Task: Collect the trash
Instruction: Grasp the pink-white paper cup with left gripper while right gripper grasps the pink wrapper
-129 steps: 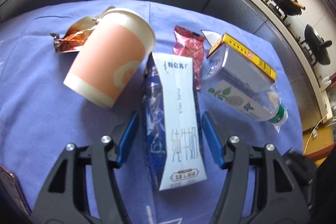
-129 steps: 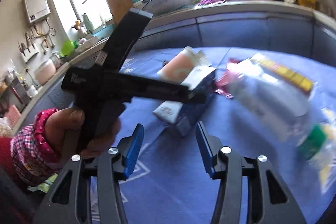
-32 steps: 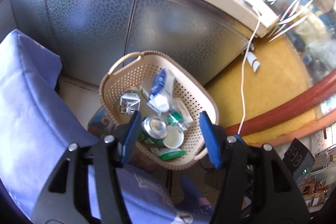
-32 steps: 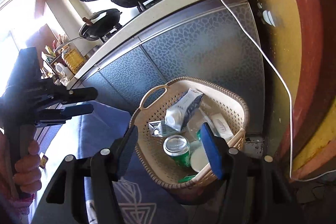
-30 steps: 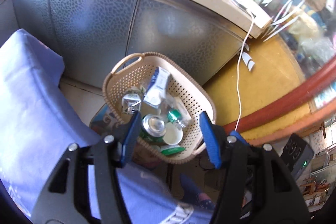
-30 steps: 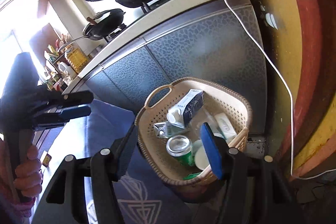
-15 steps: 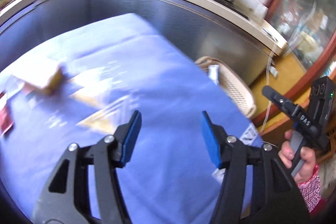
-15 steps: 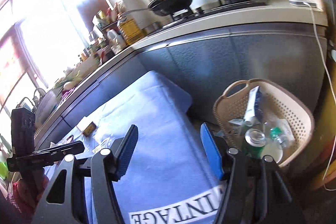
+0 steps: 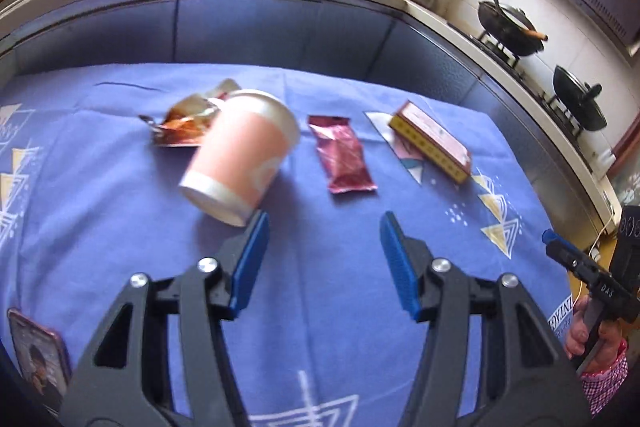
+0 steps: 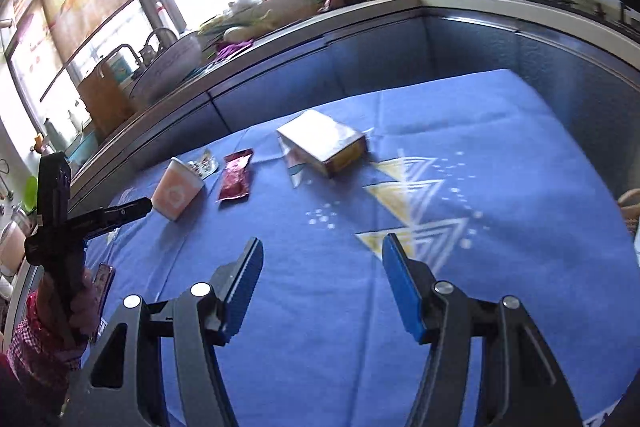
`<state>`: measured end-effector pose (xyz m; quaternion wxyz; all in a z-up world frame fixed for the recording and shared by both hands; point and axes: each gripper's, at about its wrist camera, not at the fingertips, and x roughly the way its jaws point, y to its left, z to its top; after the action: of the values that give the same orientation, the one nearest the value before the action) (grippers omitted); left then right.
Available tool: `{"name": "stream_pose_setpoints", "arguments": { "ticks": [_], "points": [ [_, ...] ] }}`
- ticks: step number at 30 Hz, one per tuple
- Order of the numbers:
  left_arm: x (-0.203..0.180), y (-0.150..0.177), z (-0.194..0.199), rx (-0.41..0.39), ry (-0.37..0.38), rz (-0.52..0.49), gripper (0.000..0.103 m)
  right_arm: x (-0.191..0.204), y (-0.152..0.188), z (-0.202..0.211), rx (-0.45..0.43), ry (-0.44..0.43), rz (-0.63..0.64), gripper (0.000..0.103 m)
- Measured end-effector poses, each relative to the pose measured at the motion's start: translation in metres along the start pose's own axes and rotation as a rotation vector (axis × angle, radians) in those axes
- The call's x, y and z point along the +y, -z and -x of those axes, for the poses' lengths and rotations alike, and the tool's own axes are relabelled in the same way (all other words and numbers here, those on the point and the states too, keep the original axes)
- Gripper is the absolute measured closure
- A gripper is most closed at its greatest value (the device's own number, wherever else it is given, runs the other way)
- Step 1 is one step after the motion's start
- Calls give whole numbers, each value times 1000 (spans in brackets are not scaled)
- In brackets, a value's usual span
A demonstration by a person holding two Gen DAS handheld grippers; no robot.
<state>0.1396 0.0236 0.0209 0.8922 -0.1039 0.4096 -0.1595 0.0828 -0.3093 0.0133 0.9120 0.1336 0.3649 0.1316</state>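
Note:
On the blue tablecloth (image 9: 320, 307) a pink paper cup (image 9: 240, 163) lies on its side, a crumpled orange wrapper (image 9: 184, 119) behind it. To its right lie a dark red wrapper (image 9: 344, 157) and a yellow box (image 9: 430, 145). My left gripper (image 9: 323, 223) hovers short of the cup and red wrapper, its jaws opening with nothing between them. My right gripper (image 10: 320, 247) is open and empty over bare cloth, the box (image 10: 324, 143), red wrapper (image 10: 236, 179) and cup (image 10: 176, 193) further off.
A phone (image 9: 36, 359) lies at the table's near left corner. Counter cabinets (image 9: 240, 27) run along the far edge, with woks (image 9: 512, 27) on the stove at right. A sliver of the beige basket (image 10: 630, 205) shows past the table's right edge.
Both grippers swung away from the basket on the floor back over the table. The milk carton and bottle once on the cloth are gone from it; the carton lay in the basket.

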Motion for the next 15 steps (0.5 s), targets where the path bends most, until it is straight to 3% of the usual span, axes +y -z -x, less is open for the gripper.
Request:
{"name": "stream_pose_setpoints", "arguments": {
  "ticks": [3,8,12,15],
  "points": [
    [22,-7,8,-40,-18,32,31,35,-17,-36,54,-50,36,42],
    [25,-14,-14,-25,-54,-32,26,75,-50,-105,135,-101,40,50],
    [28,-19,-40,7,-94,-76,26,95,-71,-158,193,-56,71,51],
    [33,-25,-48,21,-109,-48,26,101,-77,-187,233,-18,88,51]
  ]
}}
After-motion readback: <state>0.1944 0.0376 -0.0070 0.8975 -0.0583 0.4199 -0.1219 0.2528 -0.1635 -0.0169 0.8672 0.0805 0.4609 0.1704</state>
